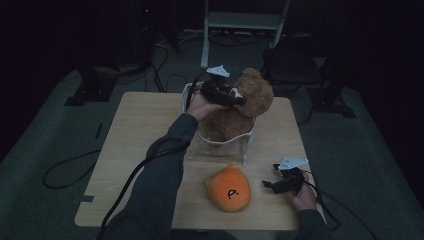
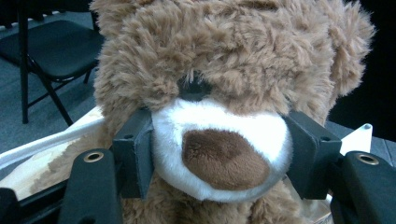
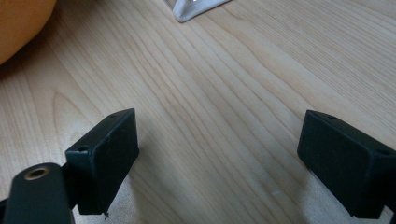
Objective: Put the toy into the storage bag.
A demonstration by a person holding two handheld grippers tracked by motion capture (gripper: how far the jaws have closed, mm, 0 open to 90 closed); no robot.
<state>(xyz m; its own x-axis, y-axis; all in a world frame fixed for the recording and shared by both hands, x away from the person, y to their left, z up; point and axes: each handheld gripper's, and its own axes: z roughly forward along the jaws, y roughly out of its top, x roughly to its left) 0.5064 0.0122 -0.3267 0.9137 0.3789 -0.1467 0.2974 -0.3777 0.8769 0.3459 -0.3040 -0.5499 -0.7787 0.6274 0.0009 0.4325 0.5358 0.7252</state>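
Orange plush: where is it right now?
In the high view the orange plush lies on the table near its front edge, in front of the clear bin and just left of the right tool.

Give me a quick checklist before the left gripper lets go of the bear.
1. Left gripper jaws around the bear's white muzzle, pads at both sides: ok.
2. Bear sitting in the clear bin, upright: ok.
3. Bear will stay upright once released: cannot tell.
4. Right gripper open, nothing between its jaws, low over the table: ok.
5. Orange plush on the table, apart from the bin: ok.
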